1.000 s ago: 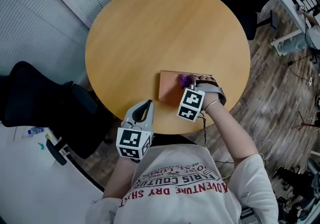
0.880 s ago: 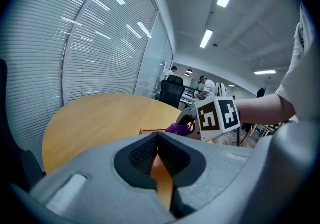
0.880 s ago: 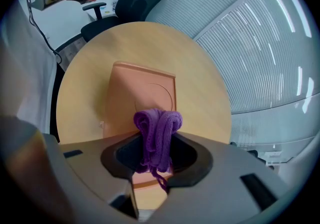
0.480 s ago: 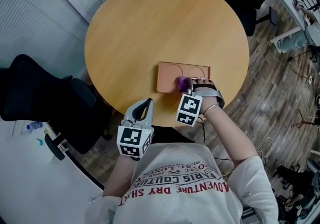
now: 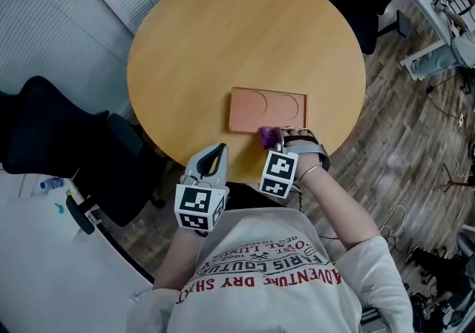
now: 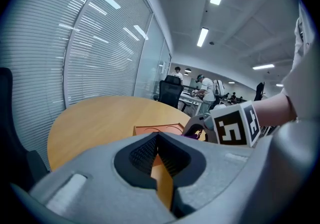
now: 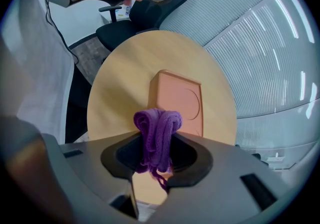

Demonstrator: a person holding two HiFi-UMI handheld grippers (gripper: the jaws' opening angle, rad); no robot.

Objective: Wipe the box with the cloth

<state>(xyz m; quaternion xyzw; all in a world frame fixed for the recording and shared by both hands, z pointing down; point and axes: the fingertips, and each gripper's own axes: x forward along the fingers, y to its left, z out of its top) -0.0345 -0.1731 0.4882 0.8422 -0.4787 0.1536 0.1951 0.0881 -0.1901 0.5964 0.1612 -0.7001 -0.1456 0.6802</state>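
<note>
My right gripper (image 5: 273,140) has drawn back off the box (image 5: 267,110), now lying just ahead of its tips, jaws clamped on the bunched purple cloth (image 5: 266,133); with my left gripper (image 5: 216,151) idle and closed on nothing, the next stroke may shove the unbraced box.

The grey two-jaw left gripper (image 5: 220,150) (image 6: 157,140), with its square-marker cube, was held close to the person's chest. It pointed forward, its jaws together with nothing between them. The matching right gripper (image 5: 273,138) (image 7: 155,154) sat further forward on a bare right forearm (image 5: 338,198) bent at the elbow, its jaws clamped on a bunched purple knitted cloth (image 5: 266,133) (image 7: 156,128).
</note>
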